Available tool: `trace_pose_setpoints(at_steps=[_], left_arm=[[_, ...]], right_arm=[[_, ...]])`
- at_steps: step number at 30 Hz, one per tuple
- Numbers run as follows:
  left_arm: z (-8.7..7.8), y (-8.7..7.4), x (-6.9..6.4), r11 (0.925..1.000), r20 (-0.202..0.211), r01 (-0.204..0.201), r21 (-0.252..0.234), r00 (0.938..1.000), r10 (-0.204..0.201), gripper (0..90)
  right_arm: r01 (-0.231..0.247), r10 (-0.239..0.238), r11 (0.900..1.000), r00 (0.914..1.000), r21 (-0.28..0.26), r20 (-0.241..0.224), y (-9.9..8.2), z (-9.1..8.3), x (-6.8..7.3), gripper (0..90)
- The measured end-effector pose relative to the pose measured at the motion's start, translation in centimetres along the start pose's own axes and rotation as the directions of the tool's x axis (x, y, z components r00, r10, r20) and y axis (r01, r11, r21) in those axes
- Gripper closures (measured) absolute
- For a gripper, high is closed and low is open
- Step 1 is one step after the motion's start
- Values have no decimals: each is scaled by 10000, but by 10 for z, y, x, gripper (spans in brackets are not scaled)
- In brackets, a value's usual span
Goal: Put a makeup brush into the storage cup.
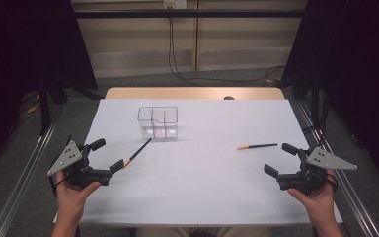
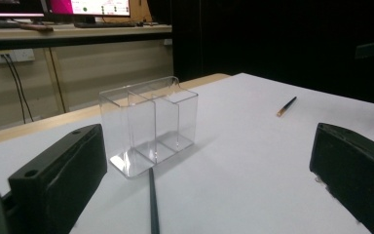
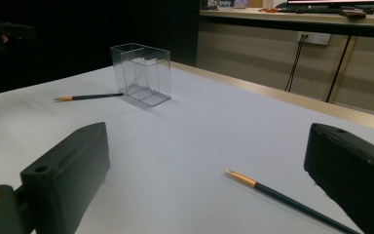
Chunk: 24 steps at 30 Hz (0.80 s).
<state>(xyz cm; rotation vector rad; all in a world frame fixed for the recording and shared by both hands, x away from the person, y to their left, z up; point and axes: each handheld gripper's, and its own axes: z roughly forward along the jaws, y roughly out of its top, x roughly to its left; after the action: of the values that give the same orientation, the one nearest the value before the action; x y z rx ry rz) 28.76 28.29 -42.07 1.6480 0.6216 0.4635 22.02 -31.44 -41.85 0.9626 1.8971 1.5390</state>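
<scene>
White rectangular table (image 1: 197, 187), bare wooden strip along far edge. Clear plastic organizer (image 1: 158, 122) with inner dividers stands upright, left of centre, toward far side. Black pencil, orange tip (image 1: 138, 152), lies diagonally, far end touching organizer's near side. Second black pencil, orange tip (image 1: 257, 146), lies at right, well apart from organizer.

A white table (image 1: 202, 177) carries a clear plastic organizer (image 1: 158, 122) with several compartments, standing upright toward the far side. A black pencil with orange tip (image 1: 137, 153) lies diagonal, its far end just beside the organizer and its orange end just beside the left gripper (image 1: 107, 155). A second pencil (image 1: 257, 146) lies well apart to the right, near the right gripper (image 1: 280, 159). Both grippers are held low at the near corners, jaws spread wide with nothing between them.
</scene>
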Motion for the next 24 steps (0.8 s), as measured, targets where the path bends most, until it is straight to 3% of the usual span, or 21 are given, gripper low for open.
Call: trace_pose_setpoints(at_steps=[12,19,24], left_arm=[[9,9,-1,9996,-61,29,-296,10000,-30,12],[17,5,6,9990,-95,407,-208,9991,-409,12],[22,7,9,9986,-216,426,-300,9988,-433,12]], right_arm=[[13,-16,9997,10000,-263,-86,2,0,1,22],[171,-173,9998,9997,-116,-143,3,2,3,22],[109,-112,9998,9998,-173,-159,4,1,4,22]])
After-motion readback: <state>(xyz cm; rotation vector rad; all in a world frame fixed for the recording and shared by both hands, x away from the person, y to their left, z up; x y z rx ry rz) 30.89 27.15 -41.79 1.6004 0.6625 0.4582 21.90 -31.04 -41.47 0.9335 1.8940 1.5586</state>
